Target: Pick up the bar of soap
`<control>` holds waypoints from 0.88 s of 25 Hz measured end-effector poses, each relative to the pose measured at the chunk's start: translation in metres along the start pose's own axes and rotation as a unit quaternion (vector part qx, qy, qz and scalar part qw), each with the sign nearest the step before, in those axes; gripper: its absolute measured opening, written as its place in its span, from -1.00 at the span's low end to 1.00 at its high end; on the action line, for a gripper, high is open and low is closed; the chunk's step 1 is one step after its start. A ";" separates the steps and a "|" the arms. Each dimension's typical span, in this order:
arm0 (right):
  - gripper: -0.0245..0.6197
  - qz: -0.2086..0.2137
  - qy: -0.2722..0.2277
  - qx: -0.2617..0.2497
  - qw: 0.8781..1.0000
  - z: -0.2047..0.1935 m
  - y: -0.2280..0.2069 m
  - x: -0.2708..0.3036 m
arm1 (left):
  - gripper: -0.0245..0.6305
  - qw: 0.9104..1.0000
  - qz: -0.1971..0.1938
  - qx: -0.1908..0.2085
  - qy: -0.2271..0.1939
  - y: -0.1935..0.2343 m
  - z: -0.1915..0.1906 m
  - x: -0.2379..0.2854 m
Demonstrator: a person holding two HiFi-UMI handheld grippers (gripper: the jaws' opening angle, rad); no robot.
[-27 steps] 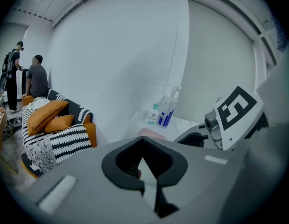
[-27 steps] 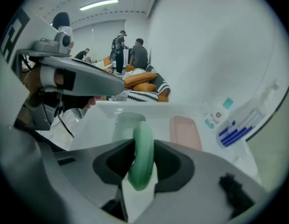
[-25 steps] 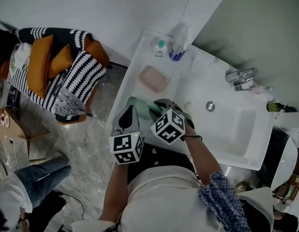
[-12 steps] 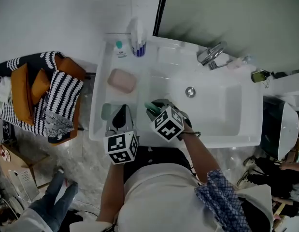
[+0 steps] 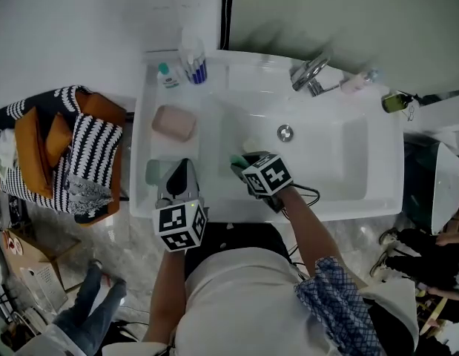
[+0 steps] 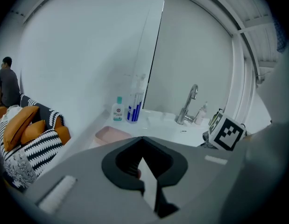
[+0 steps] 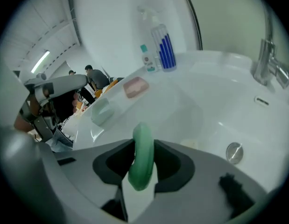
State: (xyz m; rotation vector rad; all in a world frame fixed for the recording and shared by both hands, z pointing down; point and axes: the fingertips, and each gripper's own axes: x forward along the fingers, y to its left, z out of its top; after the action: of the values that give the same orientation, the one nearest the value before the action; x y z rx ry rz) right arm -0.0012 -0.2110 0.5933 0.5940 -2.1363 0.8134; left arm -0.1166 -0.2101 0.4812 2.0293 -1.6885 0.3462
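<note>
The right gripper (image 7: 141, 169) is clamped on the green bar of soap (image 7: 143, 143). The soap stands on its edge between the two jaws, over the white sink (image 5: 340, 162), at about 8 o'clock from the drain (image 5: 285, 133). The left gripper (image 5: 180, 175) is at 9 o'clock from the right one, above the counter, and its jaws are together with nothing between them. A pink soap dish (image 5: 173, 123) lies at 12 o'clock from the left gripper. A pale green dish (image 5: 153, 172) is just beside it at 9 o'clock.
</note>
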 end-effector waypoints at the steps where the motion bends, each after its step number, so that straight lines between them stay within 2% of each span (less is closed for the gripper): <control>1: -0.52 0.004 0.004 0.009 1.000 -0.005 -0.003 0.003 | -0.91 1.000 0.003 0.001 0.001 0.001 0.000 -0.001; 7: -0.52 0.038 0.026 0.048 0.998 -0.024 -0.003 0.019 | -0.91 1.000 0.024 -0.002 0.006 0.011 -0.006 -0.009; 12: -0.52 0.050 0.052 0.072 0.995 -0.041 -0.001 0.040 | -0.91 0.999 0.037 -0.002 0.003 0.018 -0.005 -0.014; 16: -0.51 0.073 0.060 0.114 0.989 -0.044 -0.002 0.055 | -0.91 0.999 0.045 0.000 0.005 0.022 -0.007 -0.020; 22: -0.51 0.083 0.064 0.130 0.986 -0.042 -0.008 0.072 | -0.91 0.999 0.047 -0.002 0.022 0.023 -0.020 -0.023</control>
State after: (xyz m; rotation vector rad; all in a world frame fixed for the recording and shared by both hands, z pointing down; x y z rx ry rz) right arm -0.0189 -0.1974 0.6742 0.4848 -1.9966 1.2025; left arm -0.1418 -0.1835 0.4924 1.9303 -1.7598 0.4146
